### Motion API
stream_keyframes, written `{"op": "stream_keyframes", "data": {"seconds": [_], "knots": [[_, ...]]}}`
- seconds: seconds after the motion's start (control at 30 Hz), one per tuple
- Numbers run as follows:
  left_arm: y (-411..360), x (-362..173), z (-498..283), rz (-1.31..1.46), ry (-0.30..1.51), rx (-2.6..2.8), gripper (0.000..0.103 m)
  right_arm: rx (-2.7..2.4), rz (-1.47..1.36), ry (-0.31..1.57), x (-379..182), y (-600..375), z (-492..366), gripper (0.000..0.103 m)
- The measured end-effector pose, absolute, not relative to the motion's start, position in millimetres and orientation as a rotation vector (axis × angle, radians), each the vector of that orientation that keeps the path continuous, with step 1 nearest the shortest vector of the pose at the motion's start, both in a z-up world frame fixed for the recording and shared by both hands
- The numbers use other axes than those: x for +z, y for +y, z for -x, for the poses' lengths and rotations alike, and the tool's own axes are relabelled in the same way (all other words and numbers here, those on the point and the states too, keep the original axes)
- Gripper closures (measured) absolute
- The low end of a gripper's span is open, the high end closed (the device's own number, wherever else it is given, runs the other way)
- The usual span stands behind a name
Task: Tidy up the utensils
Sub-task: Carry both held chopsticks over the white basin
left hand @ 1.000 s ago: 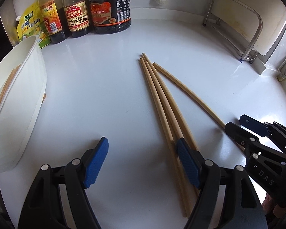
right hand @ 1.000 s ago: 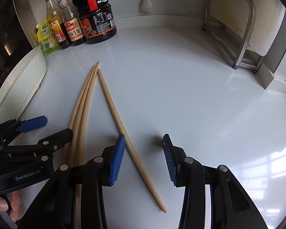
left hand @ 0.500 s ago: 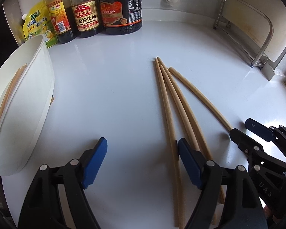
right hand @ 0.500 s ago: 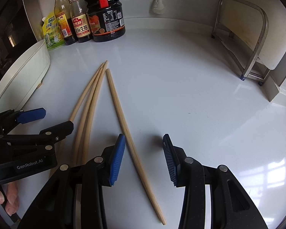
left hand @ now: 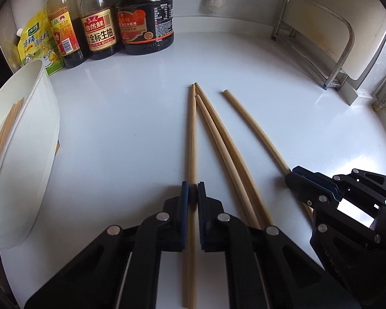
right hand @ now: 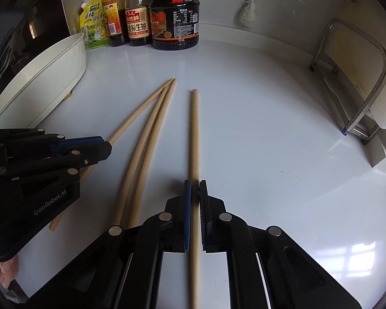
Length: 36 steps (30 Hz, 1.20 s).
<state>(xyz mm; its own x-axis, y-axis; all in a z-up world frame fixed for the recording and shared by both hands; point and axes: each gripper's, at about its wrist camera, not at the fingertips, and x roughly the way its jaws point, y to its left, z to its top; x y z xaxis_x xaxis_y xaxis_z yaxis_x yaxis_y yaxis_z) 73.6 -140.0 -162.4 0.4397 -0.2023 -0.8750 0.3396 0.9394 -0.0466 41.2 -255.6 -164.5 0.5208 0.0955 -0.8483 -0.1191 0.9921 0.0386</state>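
Now, left gripper (left hand: 192,190) clamping chopstick (left hand: 192,134)

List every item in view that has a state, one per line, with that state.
left gripper: shut on leftmost chopstick
right gripper: shut on separate chopstick
two middle chopsticks: lying loose on the counter, ungripped
white container: open-topped, chopsticks already inside
sauce bottles: upright by the wall
dark jug: upright, red cap on
seasoning pouch: standing, leaning against the wall
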Motion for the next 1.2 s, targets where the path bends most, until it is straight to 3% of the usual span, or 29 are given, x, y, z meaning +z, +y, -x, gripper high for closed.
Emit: {"op": "stream_keyframes", "data": {"seconds": [0.27, 0.57, 0.83, 1.2], "knots": [[-125, -142, -73, -0.125, 1.059, -0.363, 0.095, 0.103, -0.116, 1.004, -145, -271, -35, 0.097], [-86, -78, -80, -0.081, 1.003, -0.38, 0.096, 0.114, -0.169, 0.948, -86, -248, -35, 0.097], [-18, -26, -88, -0.075, 0.94, -0.329, 0.095, 0.22, -0.185, 0.905, -33, -186, -57, 0.097], [98, -8, -119, -0.053, 0.922, -0.18, 0.095, 0.345, -0.105, 0.878, -13, -67, -114, 0.097]]}}
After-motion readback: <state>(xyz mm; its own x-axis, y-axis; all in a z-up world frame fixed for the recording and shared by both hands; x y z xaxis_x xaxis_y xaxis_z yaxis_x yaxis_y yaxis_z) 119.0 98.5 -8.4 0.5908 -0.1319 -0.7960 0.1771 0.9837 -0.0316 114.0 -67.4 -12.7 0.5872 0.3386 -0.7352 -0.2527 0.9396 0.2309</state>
